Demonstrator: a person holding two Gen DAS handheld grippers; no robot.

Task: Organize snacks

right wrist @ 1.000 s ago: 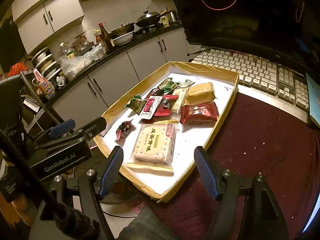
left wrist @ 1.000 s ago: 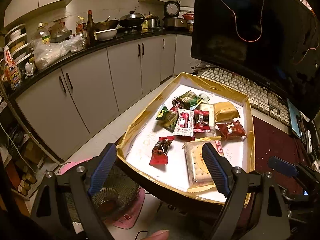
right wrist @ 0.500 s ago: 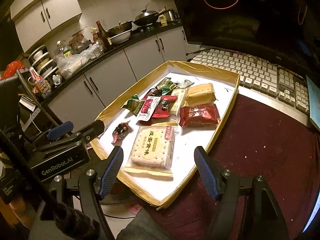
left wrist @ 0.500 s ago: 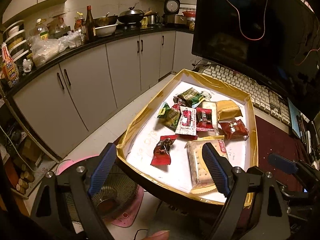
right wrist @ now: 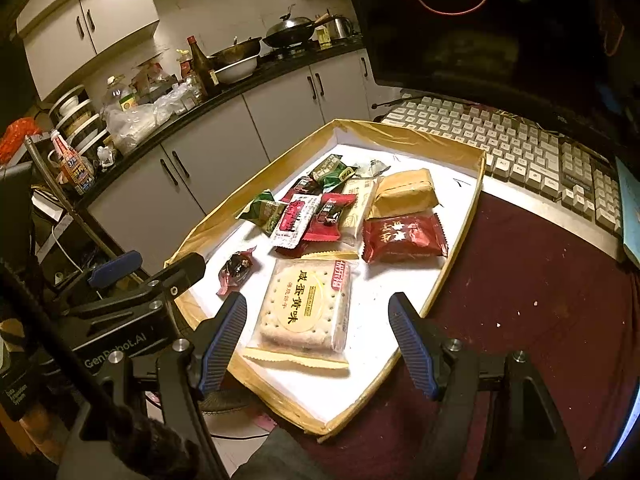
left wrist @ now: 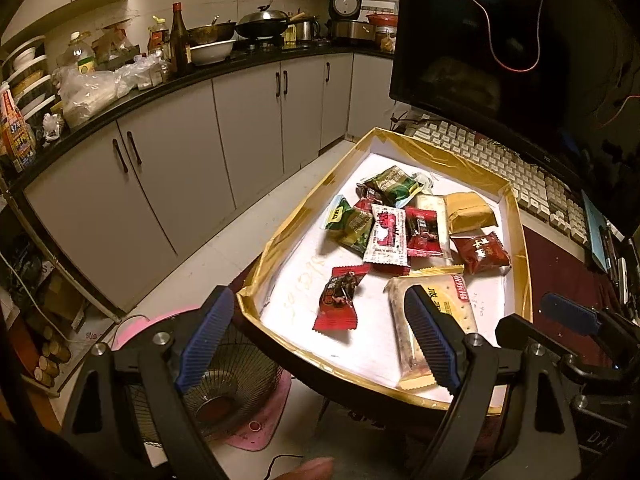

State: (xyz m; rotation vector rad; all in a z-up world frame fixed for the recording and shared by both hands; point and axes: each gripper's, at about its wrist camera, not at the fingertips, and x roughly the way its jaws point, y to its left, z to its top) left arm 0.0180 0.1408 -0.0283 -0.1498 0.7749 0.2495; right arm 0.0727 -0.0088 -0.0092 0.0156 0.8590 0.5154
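A shallow tray (right wrist: pixel 404 136) with a gold-taped rim (left wrist: pixel 436 152) holds loose snacks on its white floor. Nearest lies a large cracker pack (right wrist: pixel 306 308) (left wrist: pixel 460 300). A small red packet (left wrist: pixel 340 300) (right wrist: pixel 236 270) lies to its left. Beyond them are a dark red packet (right wrist: pixel 404 236) (left wrist: pixel 482 252), a tan packet (right wrist: pixel 406 194) (left wrist: pixel 470 212) and a heap of green, red and white sachets (right wrist: pixel 304 212) (left wrist: pixel 386 228). My left gripper (left wrist: pixel 318 294) hangs open over the tray's near left corner. My right gripper (right wrist: pixel 318 298) hangs open above the cracker pack, apart from it. Neither holds anything.
The tray sits on a dark red cloth (right wrist: pixel 540 300) and overhangs the table's edge. Behind it are a keyboard (right wrist: pixel 520 148) and a dark monitor (left wrist: pixel 500 40). A pink floor fan (left wrist: pixel 224 380) stands below. Kitchen cabinets and a cluttered counter (left wrist: pixel 160 88) run along the left.
Both views have drifted only slightly. The grippers stay open in place and the snacks lie where they were.
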